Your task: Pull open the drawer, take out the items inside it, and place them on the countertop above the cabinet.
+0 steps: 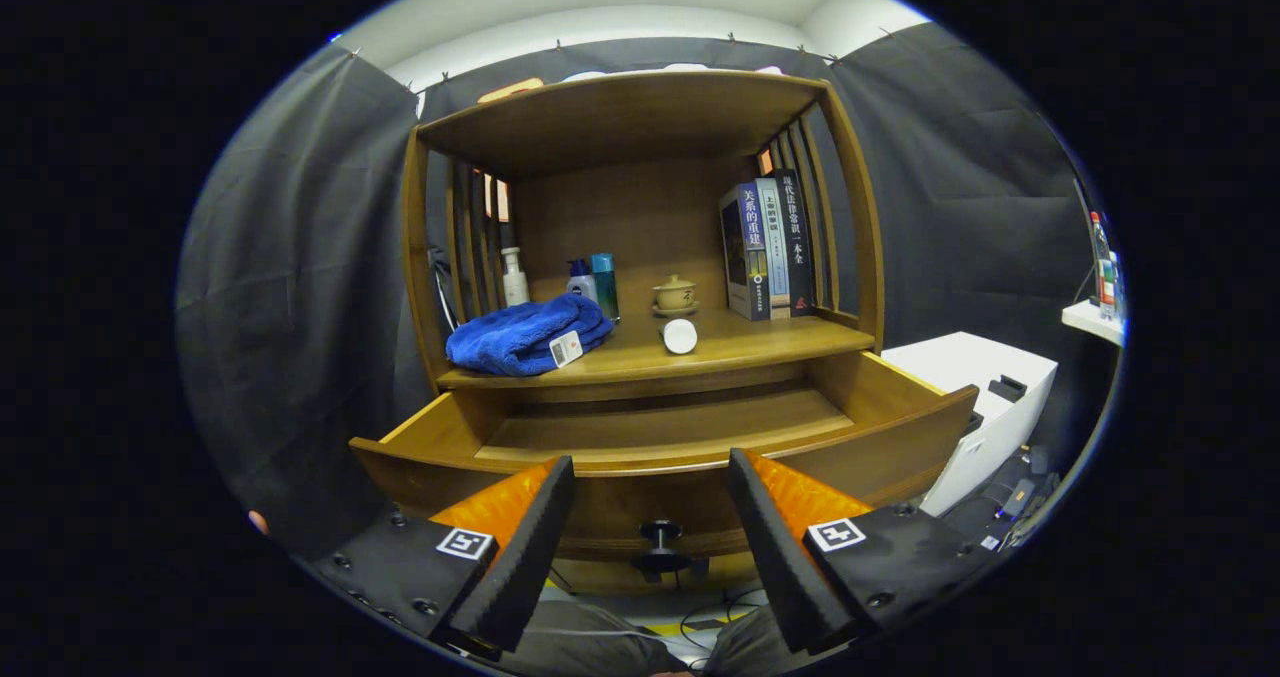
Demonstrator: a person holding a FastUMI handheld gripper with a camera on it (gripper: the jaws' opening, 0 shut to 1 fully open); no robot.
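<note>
The wooden cabinet's drawer (900, 427) stands pulled out toward me, and the part of its floor that I can see is bare. Its dark round knob (660, 533) sits on the drawer front, low between my fingers. My gripper (650, 472) is open, with nothing between its fingers, just in front of the drawer's front edge. On the countertop (780, 342) above lie a folded blue towel (525, 335) with a small white remote-like device (566, 348) on it, and a white cylinder (680, 336) on its side.
At the back of the countertop stand a white bottle (514, 275), two blue bottles (592, 282), a small lidded tea cup (675, 293) and several upright books (768, 247). A white box-like unit (985, 407) sits right of the cabinet. Cables lie on the floor (700, 622).
</note>
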